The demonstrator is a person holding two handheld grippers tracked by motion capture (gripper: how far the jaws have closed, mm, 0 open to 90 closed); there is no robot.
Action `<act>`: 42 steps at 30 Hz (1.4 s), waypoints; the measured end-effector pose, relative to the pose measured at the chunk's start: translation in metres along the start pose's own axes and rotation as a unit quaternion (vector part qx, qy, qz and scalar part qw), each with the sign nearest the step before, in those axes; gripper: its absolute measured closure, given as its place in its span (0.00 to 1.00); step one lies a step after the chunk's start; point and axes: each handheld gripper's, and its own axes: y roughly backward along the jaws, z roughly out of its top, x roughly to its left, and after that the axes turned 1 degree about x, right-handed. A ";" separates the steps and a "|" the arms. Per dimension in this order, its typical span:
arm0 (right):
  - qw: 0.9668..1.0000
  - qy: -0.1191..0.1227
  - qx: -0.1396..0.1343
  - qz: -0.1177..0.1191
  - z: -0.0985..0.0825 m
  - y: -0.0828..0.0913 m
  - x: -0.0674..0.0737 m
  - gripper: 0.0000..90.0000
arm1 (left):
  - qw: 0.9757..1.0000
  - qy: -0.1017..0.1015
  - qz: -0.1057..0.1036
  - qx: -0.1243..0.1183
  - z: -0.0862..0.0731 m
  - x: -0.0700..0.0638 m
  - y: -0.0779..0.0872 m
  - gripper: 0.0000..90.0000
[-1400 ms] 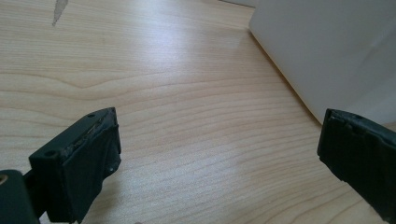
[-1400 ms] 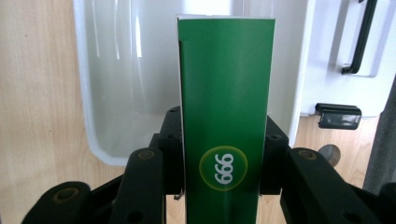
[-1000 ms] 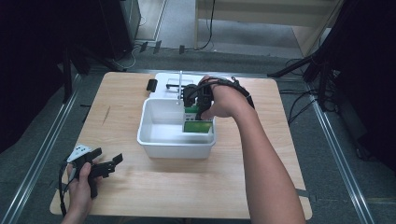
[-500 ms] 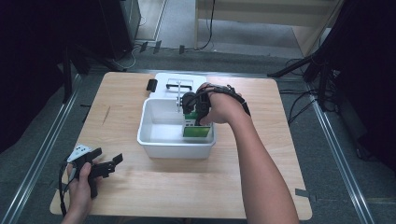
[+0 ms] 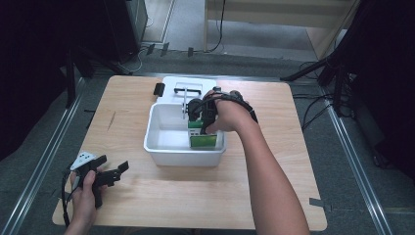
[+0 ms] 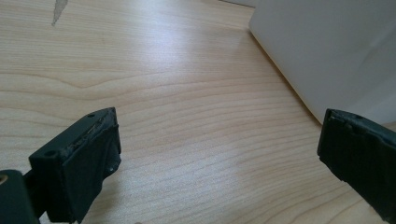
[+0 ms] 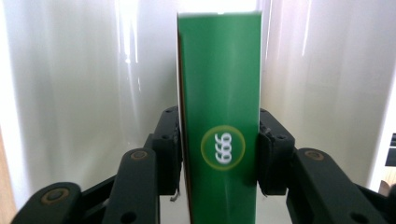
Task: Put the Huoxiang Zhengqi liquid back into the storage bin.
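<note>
Forearms enter the high view from the bottom edge. The right one reaches far across the wooden table (image 5: 274, 147), its hand (image 5: 227, 116) bent down over the right half of a white bin (image 5: 161, 149) that sits at mid-table. The right gripper (image 5: 199, 122) points down into the bin, on a green box (image 5: 203, 141) standing against the bin's right side. Behind the bin, touching its far wall, lies a white lid (image 5: 188, 85) with a dark handle, and a small black object (image 5: 158, 89) lies just left of the lid. The left hand (image 5: 84, 188) rests at the near left corner of the table, well apart from the bin, holding the left gripper (image 5: 115, 171) low and roughly level, pointing right toward the bin, with a cable looping off its back.

Left gripper view: the gripper (image 6: 215, 154) hovers just over the wood grain with its jaws spread wide and nothing between them. The bin's (image 6: 327, 51) white outer wall rises at the upper right, just past the right jaw.

Right gripper view: the gripper (image 7: 219, 154) pinches the box (image 7: 219, 93) by its two sides, a pad pressed flat on each. The box runs straight up between the jaws, its green face toward the camera, with glossy white bin wall (image 7: 70, 93) behind it. A yellow-ringed circle on the box holds white digits that read "666" or "999", turned sideways; which it is cannot be told.
</note>
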 end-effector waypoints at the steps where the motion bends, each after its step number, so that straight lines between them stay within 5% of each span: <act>1: 1.000 0.000 -0.005 0.000 0.000 0.001 -0.001 0.64 | 1.000 0.000 0.000 0.000 0.000 0.000 0.000 0.00; 12: 0.998 -0.041 -0.035 -0.012 -0.007 0.018 0.001 0.56 | 1.000 0.001 0.000 0.000 0.000 0.000 0.000 0.00; 24: 0.990 -0.103 -0.077 -0.060 -0.026 0.048 0.002 0.47 | 1.000 -0.001 0.000 0.005 0.000 0.000 0.000 0.00; 29: 0.974 -0.182 -0.118 -0.070 -0.047 0.059 0.003 0.46 | 1.000 -0.002 0.001 0.005 0.000 -0.001 0.000 0.00; 30: 0.974 -0.182 -0.118 -0.070 -0.047 0.059 0.003 0.46 | 1.000 -0.002 0.001 0.005 0.000 -0.001 0.000 0.00; 31: 0.964 -0.212 -0.139 -0.073 -0.057 0.062 0.002 0.45 | 1.000 -0.002 0.002 0.005 0.000 -0.001 0.000 0.00; 33: 0.953 -0.238 -0.166 -0.080 -0.069 0.065 0.002 0.44 | 1.000 -0.002 0.002 0.004 0.000 -0.001 0.000 0.00; 35: 0.946 -0.256 -0.183 -0.080 -0.078 0.067 0.004 0.42 | 1.000 -0.002 0.002 0.005 0.000 -0.001 0.000 0.00; 36: 0.946 -0.256 -0.183 -0.080 -0.078 0.067 0.004 0.42 | 1.000 -0.002 0.002 0.005 0.000 -0.001 0.000 0.00; 38: 0.936 -0.278 -0.200 -0.083 -0.089 0.069 0.006 0.40 | 1.000 -0.002 0.002 0.005 0.000 -0.001 0.000 0.00; 39: 0.928 -0.294 -0.212 -0.089 -0.098 0.069 0.009 0.38 | 1.000 -0.002 0.002 0.005 0.000 -0.001 0.000 0.00; 41: 0.926 -0.297 -0.215 -0.093 -0.101 0.069 0.010 0.38 | 1.000 -0.002 0.003 0.004 0.000 -0.001 0.000 0.00; 42: 0.922 -0.304 -0.218 -0.100 -0.106 0.069 0.012 0.38 | 1.000 -0.002 0.003 0.004 0.000 -0.001 -0.001 0.00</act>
